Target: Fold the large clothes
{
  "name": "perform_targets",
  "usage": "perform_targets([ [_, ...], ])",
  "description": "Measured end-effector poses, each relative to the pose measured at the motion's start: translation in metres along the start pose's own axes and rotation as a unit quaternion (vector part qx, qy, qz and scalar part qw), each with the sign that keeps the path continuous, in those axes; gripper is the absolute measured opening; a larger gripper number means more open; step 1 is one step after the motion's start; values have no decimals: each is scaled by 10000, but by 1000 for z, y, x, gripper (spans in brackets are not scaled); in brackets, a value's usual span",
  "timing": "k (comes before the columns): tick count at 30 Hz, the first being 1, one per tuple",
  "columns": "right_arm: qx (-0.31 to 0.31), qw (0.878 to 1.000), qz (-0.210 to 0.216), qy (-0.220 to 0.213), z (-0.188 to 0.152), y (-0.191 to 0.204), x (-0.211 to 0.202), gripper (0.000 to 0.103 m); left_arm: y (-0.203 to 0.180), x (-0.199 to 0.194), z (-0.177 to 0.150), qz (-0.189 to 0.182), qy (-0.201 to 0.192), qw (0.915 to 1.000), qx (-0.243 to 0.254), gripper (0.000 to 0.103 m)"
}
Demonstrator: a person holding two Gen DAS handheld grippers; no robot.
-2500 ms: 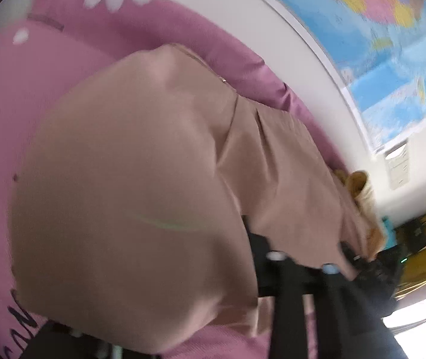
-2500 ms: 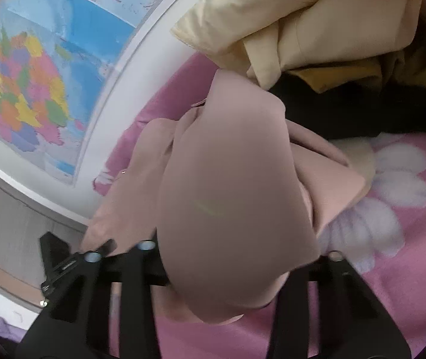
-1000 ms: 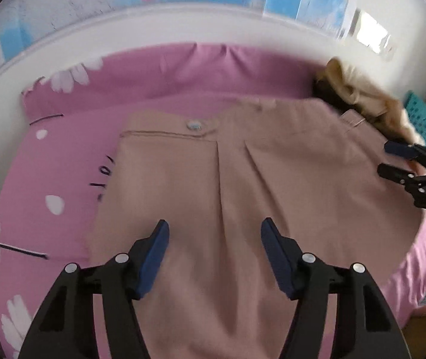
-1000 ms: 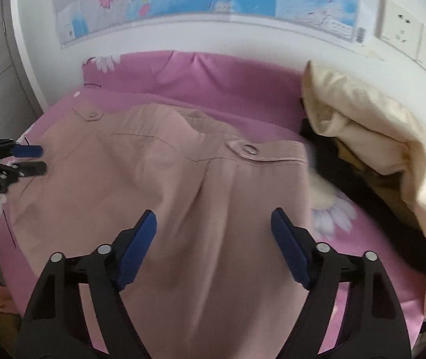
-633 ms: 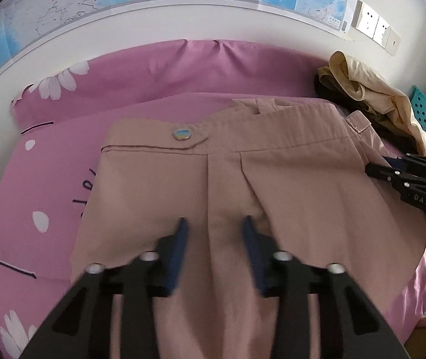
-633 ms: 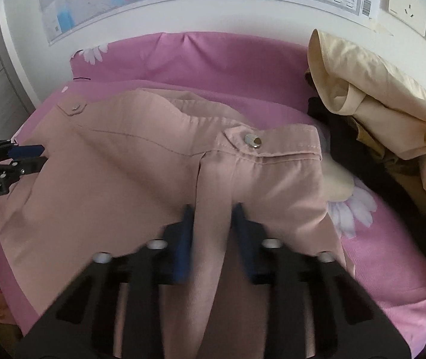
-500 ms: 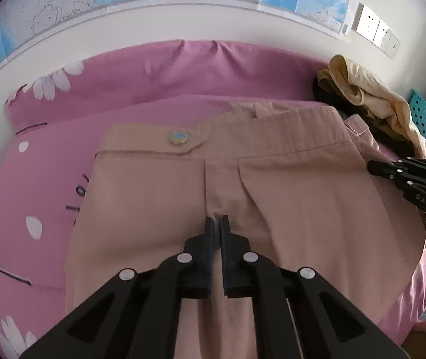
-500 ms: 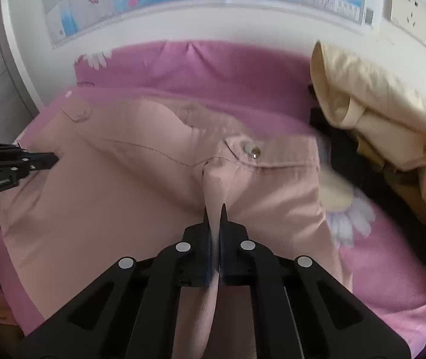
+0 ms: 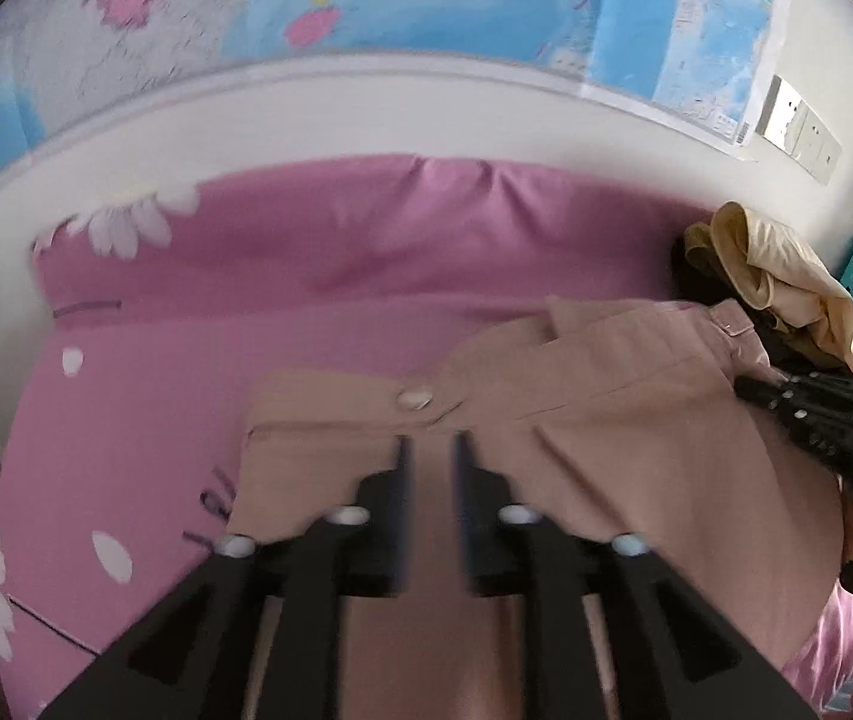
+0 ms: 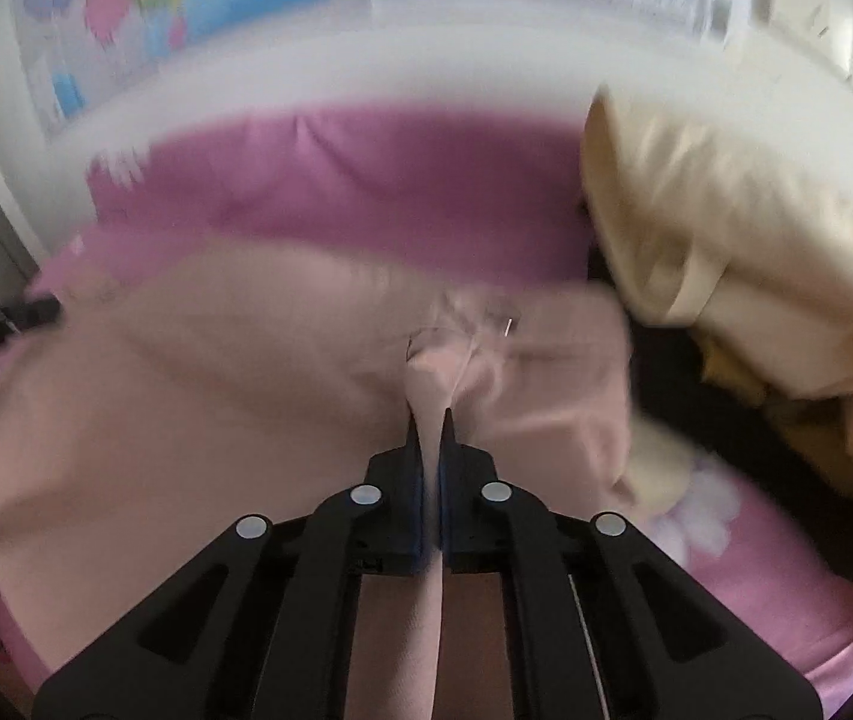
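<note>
Nearest in the left wrist view, the left tool (image 9: 430, 450) has its two fingers set a narrow gap apart with a strip of the tan-pink trousers (image 9: 606, 438) running between them; motion blur smears the finger edges, so I cannot tell whether the pads press the cloth or stand just off it. The lower part of the garment is cut off by the frame's near edge and hidden behind the tool's black body. Just beyond the fingertips lies the waistband with its pale button (image 9: 414, 399), and the trousers spread from there toward the right over the pink bed sheet (image 9: 144, 396).

In the right wrist view the whole picture is blurred. The right tool (image 10: 430, 420) has its fingers nearly together, pinching a raised fold of the trousers (image 10: 216, 372) that stands up between the tips and runs back between the fingers. The waistband detail just beyond the fold is too smeared to read.

At the right edge of the left wrist view the right tool (image 9: 810, 414) shows as a dark shape against the trousers' right side; its tips are hidden. At the left edge of the right wrist view the left tool (image 10: 36, 307) appears only as a black tip.

Farther right, a cream garment (image 10: 726, 252) lies heaped over dark clothing (image 10: 666, 360), touching the trousers. On the far wall hangs a map (image 9: 426, 6).
</note>
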State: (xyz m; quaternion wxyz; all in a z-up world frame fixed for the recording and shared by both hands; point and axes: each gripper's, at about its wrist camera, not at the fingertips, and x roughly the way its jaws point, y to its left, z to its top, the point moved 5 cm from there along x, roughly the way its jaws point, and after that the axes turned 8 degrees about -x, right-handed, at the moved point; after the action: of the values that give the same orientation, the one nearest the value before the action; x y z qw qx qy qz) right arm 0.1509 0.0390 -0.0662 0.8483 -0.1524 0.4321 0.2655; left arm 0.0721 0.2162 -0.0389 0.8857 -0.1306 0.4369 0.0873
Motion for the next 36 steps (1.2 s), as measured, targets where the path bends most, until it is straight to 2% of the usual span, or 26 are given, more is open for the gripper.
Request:
perform_targets([
  [1, -37, 10000, -23, -3, -3, 1, 0, 11, 7, -3, -4, -14, -6, 10000, -10, 56],
  [3, -52, 10000, -50, -34, -5, 2, -5, 15, 17, -7, -13, -15, -3, 10000, -21, 66],
  [5, -5, 9999, -16, -101, -6, -1, -11, 26, 28, -11, -20, -38, 12, 10000, -40, 67],
  [7, 40, 9999, -47, -123, -6, -5, -14, 43, 32, -15, -25, -130, 35, 9999, -45, 75],
  [9, 140, 9997, 81, -198, -7, -7, -19, 49, 35, -14, -28, -123, 110, 9999, -40, 82],
  [12, 163, 9991, 257, -281, -5, -6, -23, 60, 40, -6, -34, -192, 318, 9992, -120, 83],
  [14, 33, 9993, 244, -268, -3, -1, -22, 61, 41, 4, -37, -291, 485, 9984, -91, 81],
  [16, -119, 9994, 259, -197, -2, 6, -17, 57, 43, 11, -38, -334, 547, 9979, -120, 51],
  [17, -172, 9994, 269, -164, -2, 9, -15, 51, 44, 14, -37, -316, 567, 9978, -146, 43],
  [18, -226, 9993, 274, -132, -2, 10, -13, 33, 46, 14, -35, -305, 527, 9980, -167, 26],
  [19, -251, 9993, 246, -107, -2, 11, -11, 15, 49, 14, -31, -309, 456, 9982, -232, 20],
  [20, -235, 9992, 316, -116, -1, 12, -11, 8, 51, 12, -28, -349, 397, 9981, -321, 17],
  [23, -242, 9987, 325, -300, 6, 13, -18, 5, 51, 1, -13, -410, 154, 9982, -405, 5],
  [28, -55, 9957, 101, -921, 24, 2, -47, 3, 34, -29, 16, -432, -499, 9976, -196, 4],
  [30, 99, 9947, 65, -1020, 29, -5, -48, 3, 29, -34, 27, -501, -687, 9962, -171, 4],
  [31, 157, 9951, 53, -978, 31, -9, -44, 3, 29, -27, 30, -517, -588, 9967, -210, 4],
  [33, 184, 9980, 156, -586, 29, -11, -22, 6, 33, -6, 28, -386, -258, 9986, -254, 7],
  [34, 223, 9989, 178, -364, 26, -11, -10, 14, 37, 8, 24, -270, -24, 9991, -317, 16],
  [35, 233, 9995, 189, -95, 21, -12, 2, 22, 42, 23, 16, -186, 295, 9985, -424, 21],
  [36, 244, 9995, 200, 74, 17, -12, 9, 34, 46, 31, 9, -183, 460, 9977, -453, 29],
])
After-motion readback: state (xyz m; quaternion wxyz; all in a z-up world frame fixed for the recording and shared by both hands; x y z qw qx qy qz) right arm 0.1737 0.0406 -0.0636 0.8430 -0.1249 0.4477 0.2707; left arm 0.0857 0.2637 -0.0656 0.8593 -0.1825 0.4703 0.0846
